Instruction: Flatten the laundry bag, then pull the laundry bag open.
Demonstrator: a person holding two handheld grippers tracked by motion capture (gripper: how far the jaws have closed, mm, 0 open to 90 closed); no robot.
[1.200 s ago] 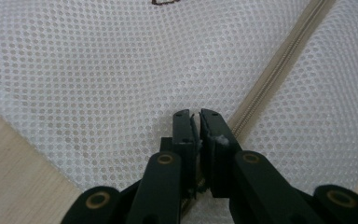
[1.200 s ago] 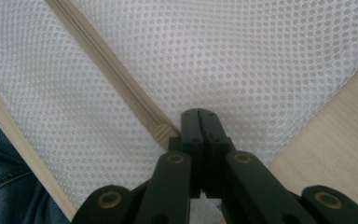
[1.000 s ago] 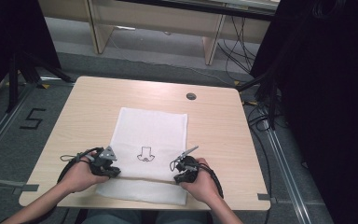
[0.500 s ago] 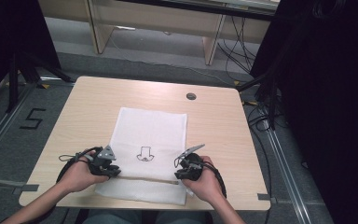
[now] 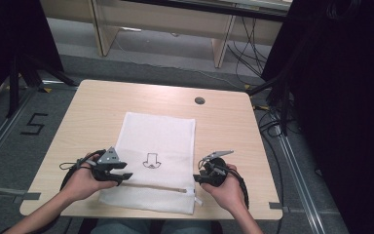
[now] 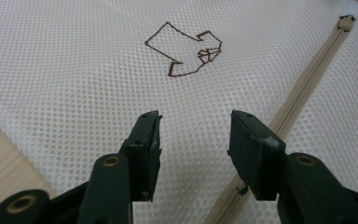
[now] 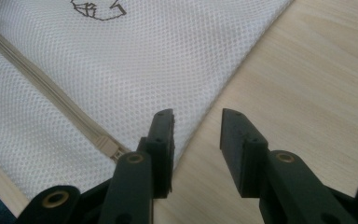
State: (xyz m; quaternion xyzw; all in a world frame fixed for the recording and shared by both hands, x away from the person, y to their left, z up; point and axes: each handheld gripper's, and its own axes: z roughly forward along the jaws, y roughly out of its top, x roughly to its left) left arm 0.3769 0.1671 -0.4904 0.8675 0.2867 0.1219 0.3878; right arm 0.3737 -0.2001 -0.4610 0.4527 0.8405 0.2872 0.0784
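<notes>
Two grippers, left gripper [image 5: 122,176] and right gripper [image 5: 197,176], jaws just spread, nothing pinched, flank white mesh bag [image 5: 158,141]. Release step; next likely regrip near zipper [image 5: 148,187].

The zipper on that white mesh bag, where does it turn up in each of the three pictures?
High view: the zipper runs across the mesh bag near its front edge.
Left gripper view: it slants down from the upper right corner.
Right gripper view: it slants from the left edge to its pull.
Shared landmark: the stitched arrow.

White mesh-cloth bag [image 5: 157,161] lies on matt pale wood table [image 5: 97,112].
</notes>
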